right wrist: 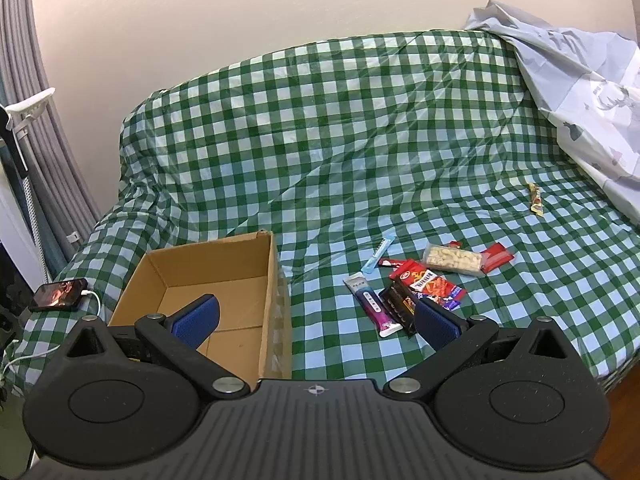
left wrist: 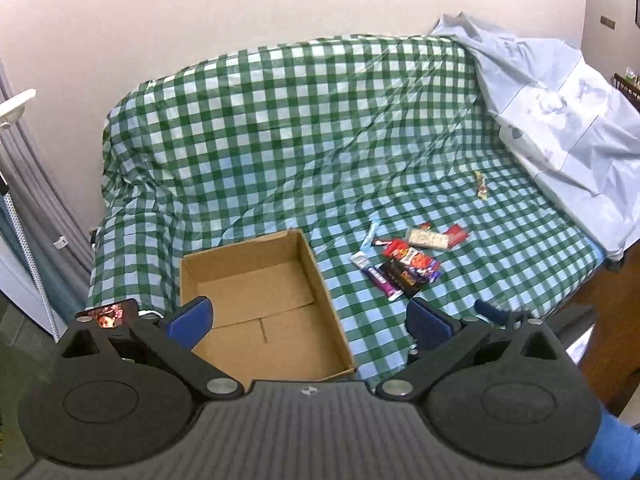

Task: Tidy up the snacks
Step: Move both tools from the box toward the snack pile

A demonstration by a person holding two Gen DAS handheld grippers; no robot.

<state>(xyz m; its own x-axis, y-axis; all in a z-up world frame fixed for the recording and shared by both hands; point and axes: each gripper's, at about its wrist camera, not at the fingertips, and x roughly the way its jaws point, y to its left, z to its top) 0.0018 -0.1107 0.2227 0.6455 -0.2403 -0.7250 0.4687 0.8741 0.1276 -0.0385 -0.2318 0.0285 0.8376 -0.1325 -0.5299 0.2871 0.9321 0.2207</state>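
Both grippers hang above the near edge of the bed with their blue pads spread wide and nothing between them: the left gripper (left wrist: 308,320) over the box and the cloth beside it, the right gripper (right wrist: 316,318) over the box's right wall.

An open cardboard box (left wrist: 320,280) sits on the green checked cloth (left wrist: 280,120), empty, its long axis running from the camera toward the far wall. In the right wrist view the box (right wrist: 276,300) lies to the left of the snacks, apart from them.

Right of the box the snacks lie flat in a loose pile. A purple bar (right wrist: 374,306) points its long axis toward the near edge, angled slightly right, its white end nearest the camera. Touching its right side is a dark packet (right wrist: 398,304) lying almost parallel. Above that a red packet (right wrist: 426,282) slants from upper left to lower right and overlaps a small purple wrapper (right wrist: 452,302). A thin blue stick (right wrist: 378,256) slants from lower left to upper right. A clear pack of pale pieces (right wrist: 454,260) runs mostly left to right, with a red wrapper (right wrist: 496,262) at its right end.

Well apart, farther back and right, a yellow bar (right wrist: 535,199) lies alone, its long axis pointing away from the camera, near a rumpled pale sheet (right wrist: 592,80).

A phone (right wrist: 58,294) with a white cable (right wrist: 94,300) lies left of the box.
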